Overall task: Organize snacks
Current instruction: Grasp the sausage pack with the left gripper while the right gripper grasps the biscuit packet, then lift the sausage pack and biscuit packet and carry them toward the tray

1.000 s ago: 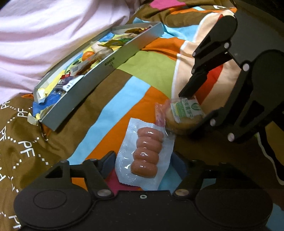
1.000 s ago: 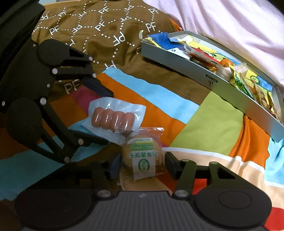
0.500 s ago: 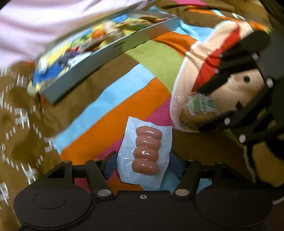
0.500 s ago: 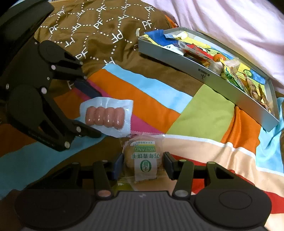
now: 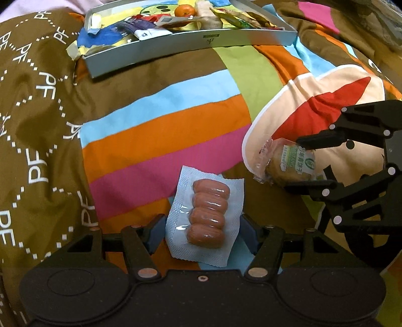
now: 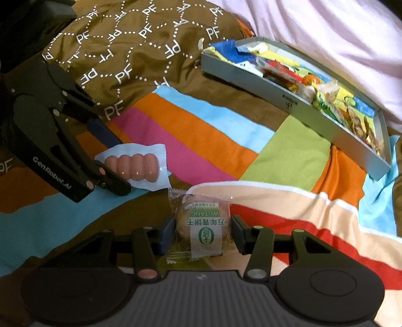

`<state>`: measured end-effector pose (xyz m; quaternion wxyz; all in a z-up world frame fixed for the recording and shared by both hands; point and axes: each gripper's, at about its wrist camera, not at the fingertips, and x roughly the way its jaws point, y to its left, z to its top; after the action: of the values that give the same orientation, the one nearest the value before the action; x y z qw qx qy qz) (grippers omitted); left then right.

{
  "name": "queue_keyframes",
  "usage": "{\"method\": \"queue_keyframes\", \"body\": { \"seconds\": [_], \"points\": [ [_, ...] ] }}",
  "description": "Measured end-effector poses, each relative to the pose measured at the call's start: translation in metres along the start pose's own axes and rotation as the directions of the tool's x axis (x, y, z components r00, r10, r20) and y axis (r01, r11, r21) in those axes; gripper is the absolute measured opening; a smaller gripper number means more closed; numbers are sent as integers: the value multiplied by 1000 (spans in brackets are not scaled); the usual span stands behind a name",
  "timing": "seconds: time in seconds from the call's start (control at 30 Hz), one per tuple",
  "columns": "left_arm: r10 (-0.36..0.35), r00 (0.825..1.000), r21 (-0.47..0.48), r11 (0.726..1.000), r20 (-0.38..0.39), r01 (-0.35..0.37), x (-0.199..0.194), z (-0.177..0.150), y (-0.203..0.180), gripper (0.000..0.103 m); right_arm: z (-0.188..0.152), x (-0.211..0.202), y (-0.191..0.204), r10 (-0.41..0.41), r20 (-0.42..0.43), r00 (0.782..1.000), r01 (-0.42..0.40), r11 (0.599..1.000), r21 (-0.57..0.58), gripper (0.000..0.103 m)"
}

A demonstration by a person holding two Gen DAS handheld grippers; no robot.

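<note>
A clear pack of four small sausages (image 5: 208, 213) sits between the blue pads of my left gripper (image 5: 201, 231), which is shut on its edges. In the right wrist view the same sausage pack (image 6: 133, 167) hangs in my left gripper (image 6: 116, 163) just above the bedding. My right gripper (image 6: 202, 234) is shut on a round biscuit in a clear wrapper with a green label (image 6: 203, 226). The left wrist view shows that biscuit pack (image 5: 289, 163) held in the right gripper (image 5: 295, 164) at the right. A grey tray (image 5: 191, 47) full of snacks lies beyond both.
Everything rests on a soft striped quilt (image 5: 163, 130) with a brown patterned part (image 6: 125, 45) at the left. The grey tray (image 6: 289, 100) lies against a pale pink pillow (image 6: 326, 30). The tray holds several wrappers and a small orange (image 5: 184, 10).
My left gripper has rolled, so the tray now runs across the top of its view. The sausage pack and the biscuit pack, overlapping before, have drawn apart, each held in its gripper.
</note>
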<state>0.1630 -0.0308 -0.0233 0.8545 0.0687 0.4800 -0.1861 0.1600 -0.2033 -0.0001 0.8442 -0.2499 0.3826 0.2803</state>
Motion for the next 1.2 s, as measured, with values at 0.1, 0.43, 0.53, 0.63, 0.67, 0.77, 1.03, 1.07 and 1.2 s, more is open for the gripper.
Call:
{"method": "queue_keyframes", "body": {
  "seconds": [0.1,0.43,0.53,0.63,0.67,0.77,1.03,1.07,1.2],
  "points": [
    [6,1000,33,999,-3,-5,2,0,-3,67,-2,3,-2,7,-24,1000,-6,999,34,56],
    [11,1000,81,997,-6,-11,8,1,-5,77,1,13,-11,40,-48,998,-34,993,116,60],
    [13,1000,103,995,-4,-12,9,0,-8,68,2,13,-10,44,-51,998,-38,993,109,59],
    [16,1000,148,989,10,-18,8,-1,-11,65,3,12,-7,37,-60,998,-31,995,91,57],
    [16,1000,157,987,12,-18,8,-2,-12,65,3,12,-6,34,-61,998,-29,996,81,57],
    [15,1000,158,987,16,-18,7,-2,-11,64,3,9,0,15,-55,998,-13,999,39,55],
    [95,991,218,969,89,-113,-4,-11,-21,63,-3,-1,27,-79,-11,997,77,985,-157,54],
    [110,989,228,965,101,-130,-6,-12,-22,63,-4,-2,31,-96,0,995,94,978,-189,54],
    [156,976,224,956,152,-188,-11,-10,-22,63,-7,-6,41,-145,39,989,150,947,-284,54]
  ]
}}
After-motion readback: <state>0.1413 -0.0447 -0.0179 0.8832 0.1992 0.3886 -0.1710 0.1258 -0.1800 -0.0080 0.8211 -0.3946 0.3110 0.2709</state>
